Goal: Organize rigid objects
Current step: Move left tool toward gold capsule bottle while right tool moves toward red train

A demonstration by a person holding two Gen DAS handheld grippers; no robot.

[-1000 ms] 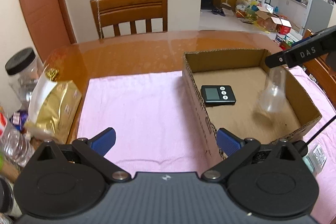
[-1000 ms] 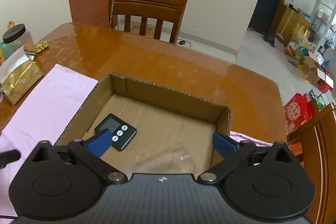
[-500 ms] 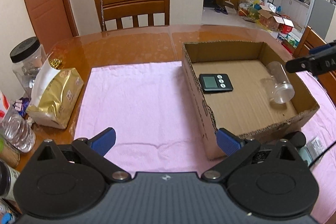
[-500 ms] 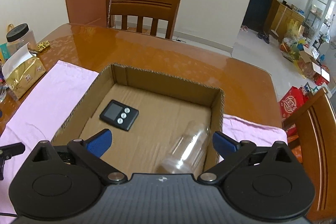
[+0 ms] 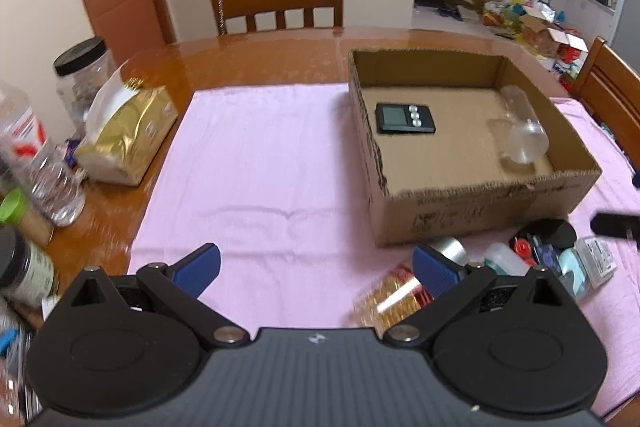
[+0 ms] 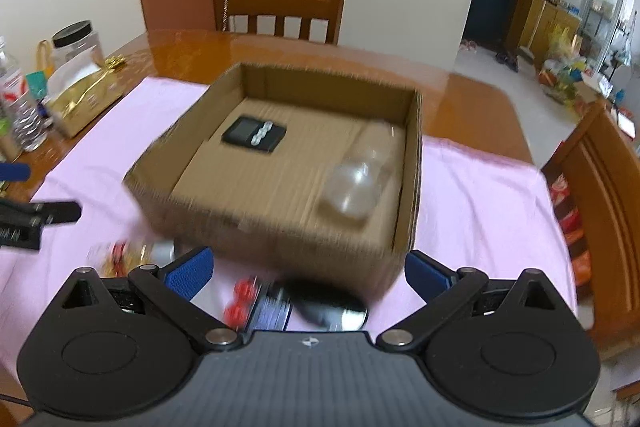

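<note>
Left gripper (image 5: pixel 316 269) spread wide, empty, over bare pink cloth (image 5: pixel 256 163). Clutter of small items (image 5: pixel 552 259) lying near-right of it, just before cardboard box (image 5: pixel 472 203). Right gripper (image 6: pixel 306 269) equally agape, hovering directly above that clutter, likely nearer.

free: pink cloth (image 5: pixel 256 163) left | blocked: box (image 5: pixel 472 215), clutter (image 5: pixel 540 251) near front
</note>
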